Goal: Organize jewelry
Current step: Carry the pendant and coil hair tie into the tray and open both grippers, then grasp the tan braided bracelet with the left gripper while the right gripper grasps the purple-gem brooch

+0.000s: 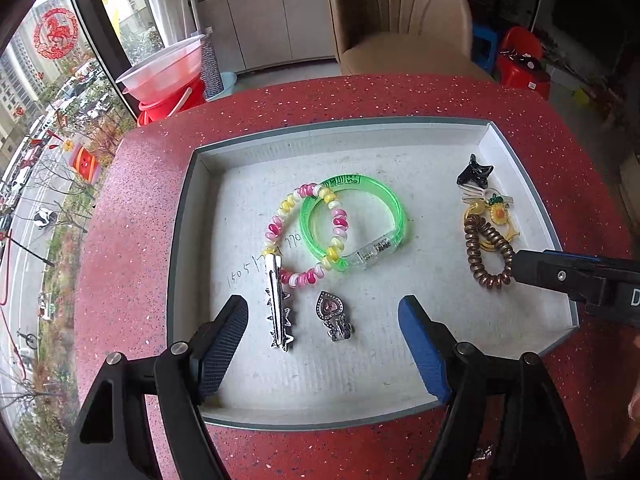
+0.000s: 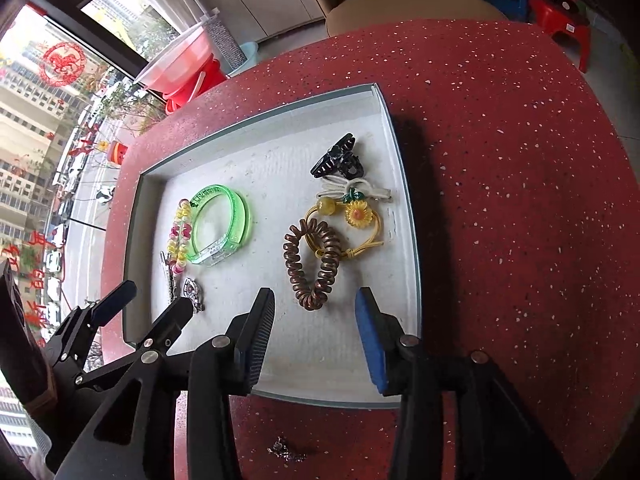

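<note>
Red speckled worktop (image 1: 400,100) carries a shallow grey tray (image 1: 182,216), with bare red surface wide on its right in the right wrist view and a beige chair (image 1: 400,20) beyond the far edge. Left tongs (image 1: 322,320) are released, hovering over the tray's near part above a silver spiked clip (image 1: 278,304) and a small heart charm (image 1: 334,318). Right tongs (image 2: 316,320) are also released, straddling the near end of a brown coil hair tie (image 2: 314,264). A beaded bracelet (image 1: 306,232) overlaps a green bangle (image 1: 356,220) mid-tray. Toward the right wall cluster a black claw clip (image 2: 338,158), a white clip and a sunflower tie (image 2: 358,212), tangled and hard to separate. A small dark object (image 2: 286,452) on the worktop near the tray is unclear.
</note>
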